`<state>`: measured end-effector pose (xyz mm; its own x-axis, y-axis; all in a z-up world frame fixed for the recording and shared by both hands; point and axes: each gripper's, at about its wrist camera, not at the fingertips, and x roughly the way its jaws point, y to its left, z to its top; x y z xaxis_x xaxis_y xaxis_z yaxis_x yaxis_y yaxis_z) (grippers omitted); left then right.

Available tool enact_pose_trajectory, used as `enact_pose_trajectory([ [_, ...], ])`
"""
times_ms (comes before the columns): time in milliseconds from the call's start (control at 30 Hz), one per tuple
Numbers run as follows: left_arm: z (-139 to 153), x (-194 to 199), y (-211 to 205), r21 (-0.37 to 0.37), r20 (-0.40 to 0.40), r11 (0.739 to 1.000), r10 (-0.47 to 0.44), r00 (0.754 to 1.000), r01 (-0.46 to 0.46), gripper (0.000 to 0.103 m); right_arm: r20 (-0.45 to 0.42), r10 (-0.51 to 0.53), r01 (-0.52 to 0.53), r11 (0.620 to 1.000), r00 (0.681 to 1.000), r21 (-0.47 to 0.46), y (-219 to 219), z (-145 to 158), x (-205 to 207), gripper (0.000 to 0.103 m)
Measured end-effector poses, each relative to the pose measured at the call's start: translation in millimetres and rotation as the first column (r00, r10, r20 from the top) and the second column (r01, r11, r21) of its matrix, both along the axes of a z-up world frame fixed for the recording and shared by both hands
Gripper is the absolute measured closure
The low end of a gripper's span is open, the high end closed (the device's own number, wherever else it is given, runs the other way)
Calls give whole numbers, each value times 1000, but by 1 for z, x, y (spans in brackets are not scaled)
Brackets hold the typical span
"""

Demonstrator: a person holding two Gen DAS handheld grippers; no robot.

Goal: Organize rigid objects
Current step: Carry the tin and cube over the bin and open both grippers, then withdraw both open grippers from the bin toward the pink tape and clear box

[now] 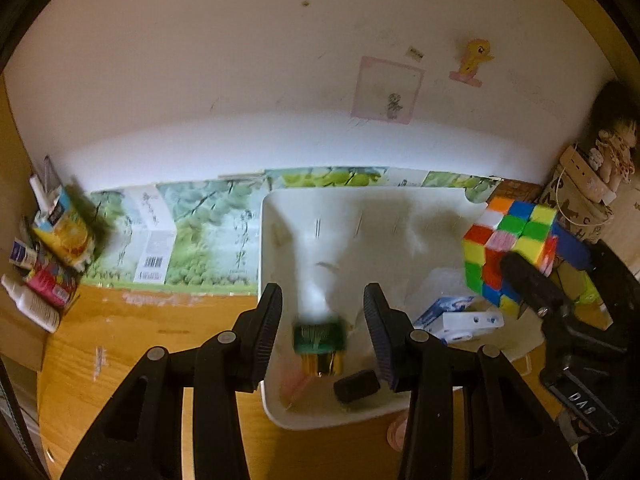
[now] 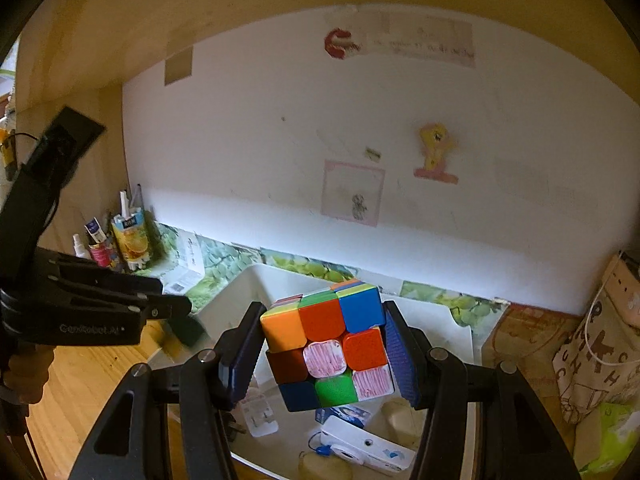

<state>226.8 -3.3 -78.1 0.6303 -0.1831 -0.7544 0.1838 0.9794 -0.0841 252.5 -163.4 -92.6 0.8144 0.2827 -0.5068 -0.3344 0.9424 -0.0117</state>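
- Wooden table (image 1: 132, 344) on the left, cartons and bottles (image 1: 52, 256) heaped in its far corner.
- Left gripper (image 1: 323, 322) hangs over the white bin (image 1: 267, 264), fingers apart, nothing pinched; a blurred green-and-gold piece (image 1: 319, 346) sits between them, untouched.
- A black block (image 1: 356, 386) lies in the bin.
- Right gripper (image 2: 322, 352) has its fingers clamped on the puzzle cube (image 2: 328, 346), held above the bin.
- White gadget (image 2: 370, 448) lies underneath.

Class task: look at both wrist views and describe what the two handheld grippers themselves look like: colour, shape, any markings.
Both the left gripper and the right gripper are matte black plastic, with angular linkage arms joined by round silver pivot pins. The fingers carry ribbed pads, bluish on the right gripper. White lettering marks each body.
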Motion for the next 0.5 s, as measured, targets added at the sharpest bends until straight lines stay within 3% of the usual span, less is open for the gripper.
enact_pose_trajectory([
  [100, 1, 3, 0, -9, 4, 1000, 16, 1000, -16, 30, 3, -8, 8, 1000, 1000, 7, -4, -4, 2, 43],
  [133, 0, 4, 0, -9, 8, 1000, 25, 1000, -25, 27, 7, -13, 13, 1000, 1000, 17, -7, -3, 1, 36],
  [200, -1, 4, 0, 2, 9, 999, 33, 999, -33, 27, 1, -21, 21, 999, 1000, 28, -13, -3, 0, 23],
  [500, 9, -8, 2, 29, 30, 998, 58, 998, -59, 27, -33, -69, 71, 995, 997, 75, -33, 3, -5, 21],
])
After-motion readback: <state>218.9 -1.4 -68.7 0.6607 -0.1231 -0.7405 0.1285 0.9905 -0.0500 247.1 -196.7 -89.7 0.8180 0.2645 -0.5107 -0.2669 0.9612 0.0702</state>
